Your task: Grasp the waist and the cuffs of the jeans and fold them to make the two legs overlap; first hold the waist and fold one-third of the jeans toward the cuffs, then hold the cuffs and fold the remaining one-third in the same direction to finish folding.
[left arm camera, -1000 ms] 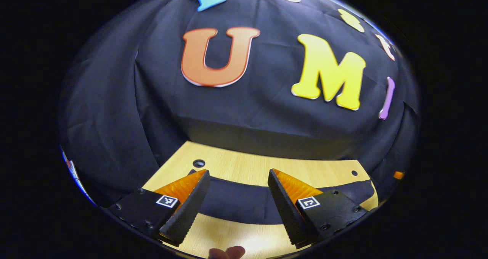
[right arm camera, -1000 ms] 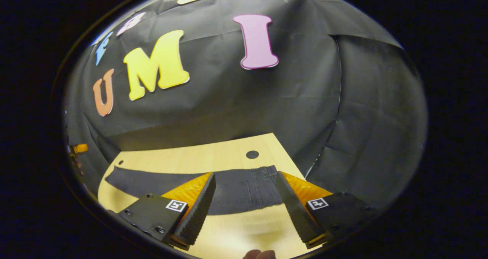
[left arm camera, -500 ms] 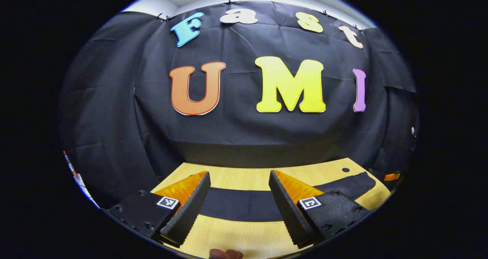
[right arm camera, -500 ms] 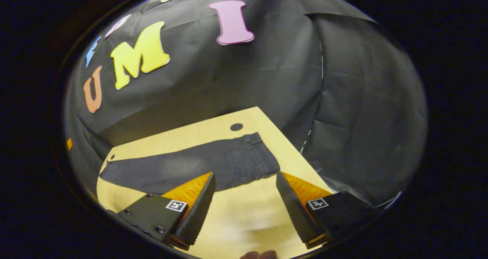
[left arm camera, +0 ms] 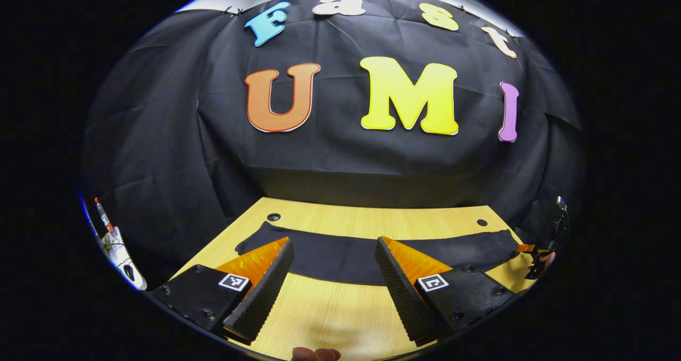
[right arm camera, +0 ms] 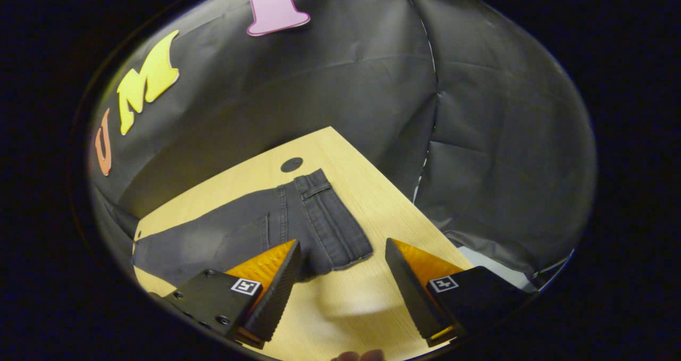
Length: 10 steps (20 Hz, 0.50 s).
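- Plainly, in the left gripper view the job stands at its opening: the left gripper (left arm camera: 332, 276) hovers over the wooden table (left arm camera: 340, 318) with its jaws wide apart and nothing between them, and no fold looks begun
- Beyond its fingertips the jeans (left arm camera: 340, 254) lie flat as a long dark band across the table, running from near one small hole in the board to near the other; the cuff end seems to be toward this view's left, though the cloth is too dark here to be sure
- At the far right edge a bit of orange and black hardware shows, likely the other gripper
- In the right gripper view the right gripper (right arm camera: 343, 286) is also spread open and empty, low above the table just short of the waist (right arm camera: 332, 220)
- Here the jeans look dark grey and faded, with seams, a belt loop and a pocket visible, the legs trailing off to the left
- My reading: the next move calls for each gripper to come down on the near edge, one at the waist, one at the cuffs, pinching a single layer's hem cleanly off the board
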Each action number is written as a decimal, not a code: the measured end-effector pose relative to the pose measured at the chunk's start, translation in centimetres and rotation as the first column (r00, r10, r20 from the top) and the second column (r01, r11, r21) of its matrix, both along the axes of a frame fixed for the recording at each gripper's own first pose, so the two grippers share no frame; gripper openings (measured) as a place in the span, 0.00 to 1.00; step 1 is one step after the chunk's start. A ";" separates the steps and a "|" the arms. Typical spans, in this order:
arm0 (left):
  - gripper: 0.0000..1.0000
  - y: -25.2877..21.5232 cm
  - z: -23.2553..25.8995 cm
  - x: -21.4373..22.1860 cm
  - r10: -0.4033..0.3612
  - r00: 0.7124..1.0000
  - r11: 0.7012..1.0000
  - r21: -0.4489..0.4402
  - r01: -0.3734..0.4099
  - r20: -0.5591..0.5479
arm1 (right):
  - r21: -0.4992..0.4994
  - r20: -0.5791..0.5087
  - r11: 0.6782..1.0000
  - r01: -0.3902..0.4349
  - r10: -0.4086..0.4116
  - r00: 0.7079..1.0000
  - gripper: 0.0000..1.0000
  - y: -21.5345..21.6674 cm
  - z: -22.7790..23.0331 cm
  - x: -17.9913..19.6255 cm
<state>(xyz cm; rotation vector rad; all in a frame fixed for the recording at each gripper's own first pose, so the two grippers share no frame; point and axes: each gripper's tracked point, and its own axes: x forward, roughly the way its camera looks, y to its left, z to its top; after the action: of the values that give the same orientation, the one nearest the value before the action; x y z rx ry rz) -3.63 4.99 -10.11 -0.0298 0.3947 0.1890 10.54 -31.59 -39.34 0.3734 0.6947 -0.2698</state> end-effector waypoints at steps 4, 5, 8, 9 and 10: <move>0.99 -0.1 -1.7 0.2 0.005 0.999 0.999 -0.034 -0.007 -0.047 | -0.013 -0.025 1.000 -0.012 0.012 1.000 0.93 0.5 -1.5 1.7; 0.99 -0.1 -2.0 0.4 0.003 0.999 0.999 -0.042 -0.005 -0.053 | -0.004 -0.022 1.000 -0.011 0.011 1.000 0.94 0.7 -1.5 1.9; 0.99 0.4 -3.0 0.5 -0.006 0.997 0.999 -0.050 0.002 -0.080 | 0.006 -0.016 1.000 -0.013 0.014 1.000 0.90 1.2 -1.1 1.9; 0.99 0.7 -3.0 0.7 -0.009 0.997 0.999 -0.053 0.005 -0.079 | 0.035 -0.025 0.999 -0.011 0.012 1.000 0.80 1.8 -1.6 1.9; 0.99 0.9 -3.2 1.0 -0.014 0.997 0.998 -0.057 0.010 -0.080 | 0.045 -0.018 0.999 -0.002 0.003 1.000 0.69 2.0 -1.2 2.3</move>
<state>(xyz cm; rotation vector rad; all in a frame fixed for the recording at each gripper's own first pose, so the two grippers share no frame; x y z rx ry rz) -2.64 5.93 -13.28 -0.0752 0.4799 0.1674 12.86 -29.54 -40.58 0.4136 0.7201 -0.2556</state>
